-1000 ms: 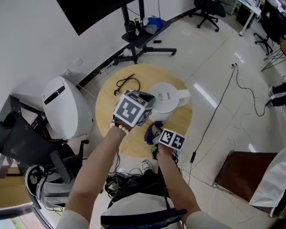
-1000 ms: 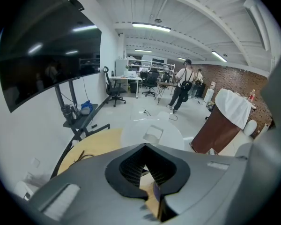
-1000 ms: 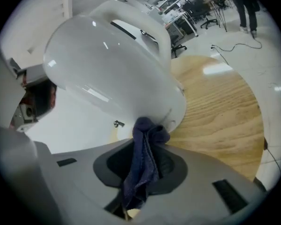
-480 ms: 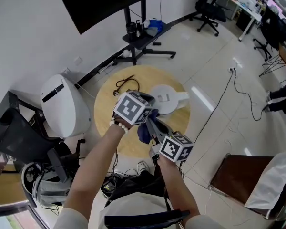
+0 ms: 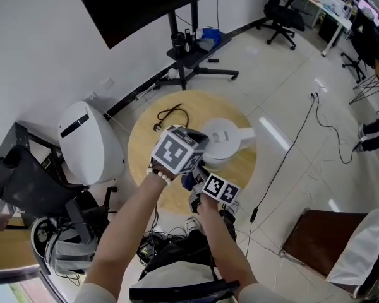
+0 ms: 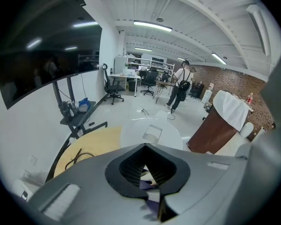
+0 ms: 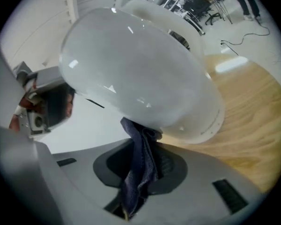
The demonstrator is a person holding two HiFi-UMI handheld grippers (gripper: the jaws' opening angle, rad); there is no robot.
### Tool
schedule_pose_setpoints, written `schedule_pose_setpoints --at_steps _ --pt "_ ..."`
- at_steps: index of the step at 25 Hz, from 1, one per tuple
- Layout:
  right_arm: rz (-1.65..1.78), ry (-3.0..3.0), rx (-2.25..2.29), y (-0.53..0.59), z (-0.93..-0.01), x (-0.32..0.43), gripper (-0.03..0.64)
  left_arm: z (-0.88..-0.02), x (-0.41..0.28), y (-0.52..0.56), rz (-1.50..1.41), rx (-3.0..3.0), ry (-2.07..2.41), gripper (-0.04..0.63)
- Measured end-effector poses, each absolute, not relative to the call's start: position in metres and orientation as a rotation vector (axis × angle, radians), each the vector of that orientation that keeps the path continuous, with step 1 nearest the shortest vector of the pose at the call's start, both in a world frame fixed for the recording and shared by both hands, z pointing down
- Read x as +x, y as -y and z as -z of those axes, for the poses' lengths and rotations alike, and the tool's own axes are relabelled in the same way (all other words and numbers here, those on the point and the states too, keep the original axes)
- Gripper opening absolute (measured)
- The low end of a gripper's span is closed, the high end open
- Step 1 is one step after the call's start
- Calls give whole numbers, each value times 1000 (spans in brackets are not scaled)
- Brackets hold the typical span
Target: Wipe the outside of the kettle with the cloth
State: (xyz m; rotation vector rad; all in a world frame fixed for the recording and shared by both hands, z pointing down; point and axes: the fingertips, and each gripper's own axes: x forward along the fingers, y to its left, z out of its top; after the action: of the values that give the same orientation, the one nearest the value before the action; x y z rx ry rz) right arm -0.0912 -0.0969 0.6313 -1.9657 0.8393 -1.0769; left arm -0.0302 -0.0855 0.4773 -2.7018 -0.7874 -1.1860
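Black cable [image 5: 171, 115] near white kettle [image 5: 223, 136]

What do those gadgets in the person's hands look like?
The left gripper and right gripper are light grey shells with dark ribbed jaw pads. Each carries a white cube printed with black square markers. A pale beaded bracelet circles the left wrist.

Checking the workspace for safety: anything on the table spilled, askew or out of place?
Nothing spilled or damaged. The white kettle stands upright on the round table, the right gripper pressing the dark blue cloth to its side. The only stray is a loose black cable lying on the tabletop beyond it.
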Motion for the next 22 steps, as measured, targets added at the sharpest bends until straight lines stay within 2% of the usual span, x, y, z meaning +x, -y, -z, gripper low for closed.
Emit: schedule_pose_setpoints --at_steps 6,14,22 --pt "1151 -758 -1984 106 -677 -85 81 -476 -30 86 1188 -2694 782 2" --pt "871 -1074 -2117 92 -537 -87 81 -480 -27 90 1223 -2679 798 2" --pt "847 -1038 -2252 4 -496 -91 81 -485 -26 91 1259 -2672 776 2"
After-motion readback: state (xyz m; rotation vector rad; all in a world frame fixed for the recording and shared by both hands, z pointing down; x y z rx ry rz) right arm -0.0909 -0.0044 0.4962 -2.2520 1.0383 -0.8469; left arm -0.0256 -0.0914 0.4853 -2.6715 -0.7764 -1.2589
